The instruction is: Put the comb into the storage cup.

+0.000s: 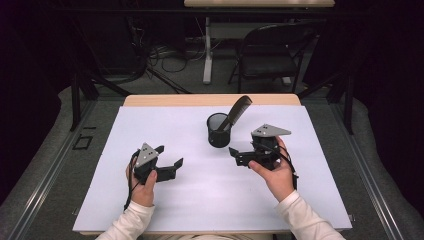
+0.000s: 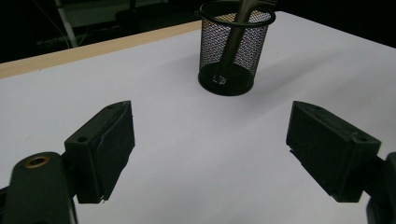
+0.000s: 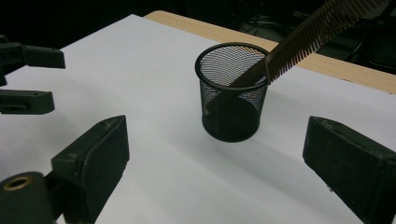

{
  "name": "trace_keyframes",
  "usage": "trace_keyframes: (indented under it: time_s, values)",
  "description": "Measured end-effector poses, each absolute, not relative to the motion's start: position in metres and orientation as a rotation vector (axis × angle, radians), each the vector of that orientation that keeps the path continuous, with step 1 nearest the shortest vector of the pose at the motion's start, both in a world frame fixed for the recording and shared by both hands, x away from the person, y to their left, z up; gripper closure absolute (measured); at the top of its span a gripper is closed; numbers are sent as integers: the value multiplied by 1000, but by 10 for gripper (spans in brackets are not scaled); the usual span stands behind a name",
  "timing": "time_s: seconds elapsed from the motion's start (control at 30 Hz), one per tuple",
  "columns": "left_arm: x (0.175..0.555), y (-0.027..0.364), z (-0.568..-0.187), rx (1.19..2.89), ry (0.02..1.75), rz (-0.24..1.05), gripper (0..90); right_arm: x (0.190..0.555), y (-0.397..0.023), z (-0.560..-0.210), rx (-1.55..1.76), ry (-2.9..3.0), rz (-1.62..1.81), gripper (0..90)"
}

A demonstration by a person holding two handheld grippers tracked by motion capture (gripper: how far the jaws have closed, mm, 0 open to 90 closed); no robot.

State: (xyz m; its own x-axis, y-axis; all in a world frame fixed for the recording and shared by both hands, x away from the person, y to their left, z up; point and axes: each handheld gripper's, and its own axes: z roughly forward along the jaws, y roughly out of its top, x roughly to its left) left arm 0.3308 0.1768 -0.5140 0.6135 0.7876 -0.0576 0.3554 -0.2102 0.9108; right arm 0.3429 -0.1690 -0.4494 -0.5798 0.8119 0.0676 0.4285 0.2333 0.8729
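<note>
Comb (image 1: 239, 111) standing in mesh cup (image 1: 218, 131) near table's (image 1: 150, 200) far edge; our left gripper (image 1: 169, 159) and right gripper (image 1: 237, 155) spread, empty; placing seems complete; next, withdraw clear.

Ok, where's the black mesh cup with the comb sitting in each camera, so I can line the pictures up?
High view: the mesh cup stands just right of centre on the white table top, up and left of the right gripper.
Left gripper view: top centre, beyond the open fingers.
Right gripper view: centre, between and beyond the open fingers.
Shared landmark: the comb leaning out of the cup, handle down.
</note>
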Motion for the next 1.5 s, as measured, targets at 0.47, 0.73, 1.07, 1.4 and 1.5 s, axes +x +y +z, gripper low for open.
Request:
trace_keyframes:
  time_s: [0.47,0.73,1.07,1.4,1.5]
  values:
    - [330,193,-499,1734,962,418,157,317,-188,-455,1096,2122,1332,0]
    - [323,209,-490,1764,939,435,157,304,-211,-460,1120,2073,1305,0]
    - [311,232,-497,1771,947,443,157,293,-239,-479,1198,1994,1270,0]
    - [302,247,-506,1776,944,482,157,288,-256,-498,1264,1949,1251,0]
    - [302,251,-509,1778,943,490,157,288,-261,-503,1290,1943,1256,0]
